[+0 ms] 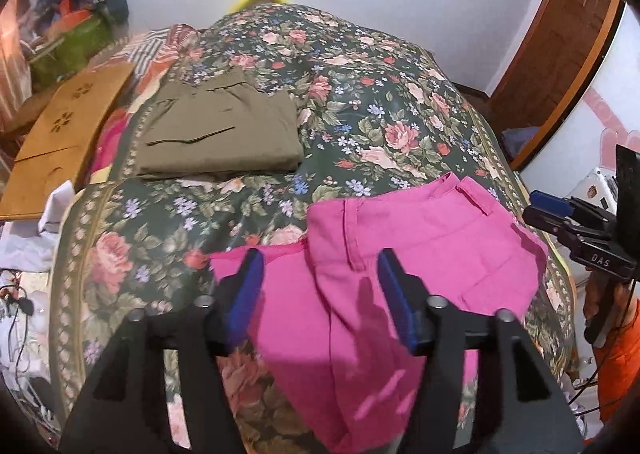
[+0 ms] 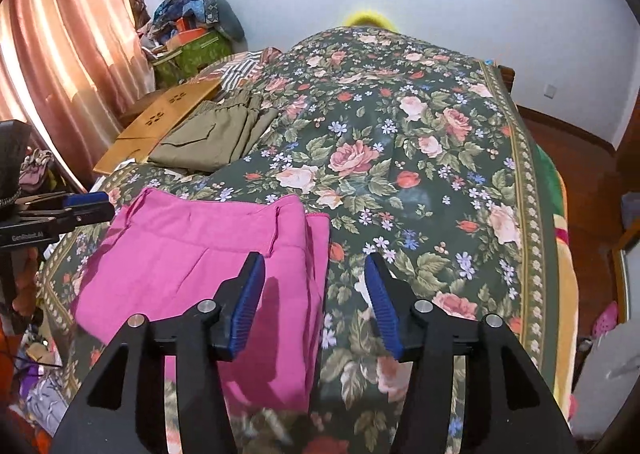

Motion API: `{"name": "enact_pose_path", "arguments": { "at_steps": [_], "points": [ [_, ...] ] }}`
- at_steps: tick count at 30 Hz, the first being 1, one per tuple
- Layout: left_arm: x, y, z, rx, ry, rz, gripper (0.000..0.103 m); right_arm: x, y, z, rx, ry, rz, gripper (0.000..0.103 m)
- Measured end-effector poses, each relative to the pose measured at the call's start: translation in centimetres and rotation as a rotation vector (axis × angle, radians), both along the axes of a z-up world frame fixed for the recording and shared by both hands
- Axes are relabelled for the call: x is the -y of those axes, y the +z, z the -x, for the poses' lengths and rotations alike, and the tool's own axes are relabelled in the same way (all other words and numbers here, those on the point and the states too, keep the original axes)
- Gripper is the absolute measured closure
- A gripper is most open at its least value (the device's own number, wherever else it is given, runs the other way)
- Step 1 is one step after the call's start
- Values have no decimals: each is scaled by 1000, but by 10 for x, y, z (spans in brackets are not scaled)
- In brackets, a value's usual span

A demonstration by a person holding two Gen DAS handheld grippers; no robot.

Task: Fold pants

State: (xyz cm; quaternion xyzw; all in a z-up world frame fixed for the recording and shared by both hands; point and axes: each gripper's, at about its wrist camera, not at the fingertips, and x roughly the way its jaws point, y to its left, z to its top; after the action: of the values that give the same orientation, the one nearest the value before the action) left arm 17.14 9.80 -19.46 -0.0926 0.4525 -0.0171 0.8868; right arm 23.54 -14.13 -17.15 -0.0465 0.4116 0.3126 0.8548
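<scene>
Your left gripper (image 1: 320,294) and right gripper (image 2: 316,294) hover, jaws apart and empty, over the bright pink cotton pants (image 2: 192,254); these lie apparently halved lengthwise on the floral bedspread (image 2: 420,158); next, grasp one end and fold across.

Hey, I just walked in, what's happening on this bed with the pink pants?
A person is folding pants on a floral bedspread with a handheld gripper in each hand. The pink pants lie near the bed's front edge, waistband away from the cameras, apparently folded lengthwise. The left gripper and the right gripper both hover over them with jaws open, holding nothing. A pair of olive pants sits already folded farther back on the left.
</scene>
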Motion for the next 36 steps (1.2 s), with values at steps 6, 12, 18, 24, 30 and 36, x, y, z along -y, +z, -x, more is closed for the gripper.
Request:
{"name": "enact_pose_path", "arguments": {
  "at_steps": [6,12,18,24,30,36],
  "points": [
    [0,-8,22,-37,12,32,27,-2,2,12,9,15,9,41],
    [-1,-33,35,-101,48,95,24,-9,-18,11,-49,22,33,41],
    [-7,-49,38,-129,53,159,21,-4,-35,15,-108,5,15,41],
    [-8,-51,32,-135,47,196,21,-3,-34,11,-141,27,4,41],
    [-9,-50,26,-120,57,222,21,-6,-38,-5,-177,40,-4,41],
    [-8,-60,15,-144,39,245,21,-11,-46,-17,-222,83,-32,41]
  ]
}}
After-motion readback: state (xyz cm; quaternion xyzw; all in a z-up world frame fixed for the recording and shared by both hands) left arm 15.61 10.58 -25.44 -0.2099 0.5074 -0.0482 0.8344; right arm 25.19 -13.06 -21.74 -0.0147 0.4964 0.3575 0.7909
